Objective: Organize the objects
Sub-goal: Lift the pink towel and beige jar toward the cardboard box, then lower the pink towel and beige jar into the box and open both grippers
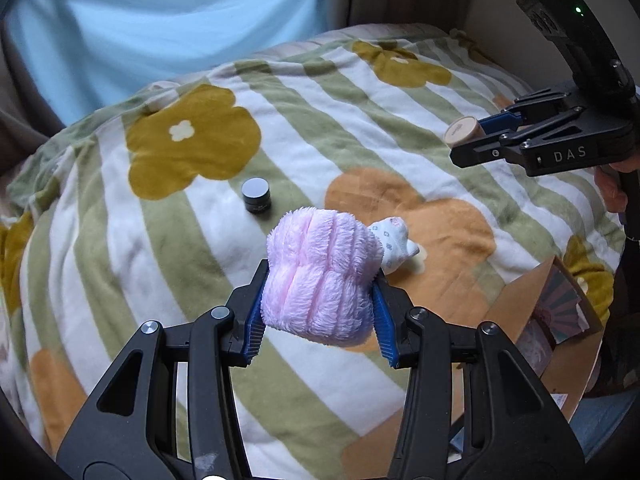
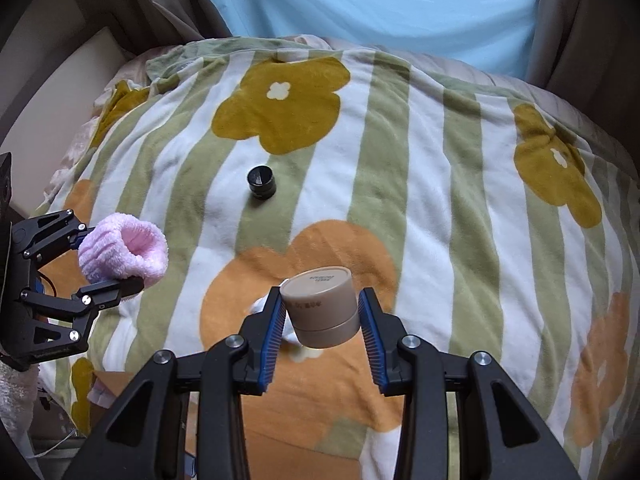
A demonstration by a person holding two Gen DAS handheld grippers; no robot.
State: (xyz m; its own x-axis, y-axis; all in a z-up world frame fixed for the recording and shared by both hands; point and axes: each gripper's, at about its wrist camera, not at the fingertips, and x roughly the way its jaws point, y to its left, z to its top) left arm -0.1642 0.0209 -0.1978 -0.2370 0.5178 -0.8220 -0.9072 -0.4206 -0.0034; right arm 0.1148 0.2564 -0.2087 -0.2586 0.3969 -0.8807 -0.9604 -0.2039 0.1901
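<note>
My left gripper [image 1: 320,300] is shut on a fluffy pink wristband [image 1: 320,276] and holds it above the blanket; it also shows in the right wrist view [image 2: 124,252]. My right gripper [image 2: 322,320] is shut on a beige round jar [image 2: 320,304], held in the air; the jar also shows in the left wrist view [image 1: 464,131]. A small black jar [image 1: 257,197] stands on the blanket, also visible from the right wrist [image 2: 262,182]. A white patterned sock [image 1: 394,242] lies just behind the pink wristband.
A striped fleece blanket [image 1: 360,128] with big flowers covers the bed. An open cardboard box [image 1: 552,320] sits at the bed's right edge in the left wrist view. Blue fabric [image 2: 380,4] and curtains rise behind the bed.
</note>
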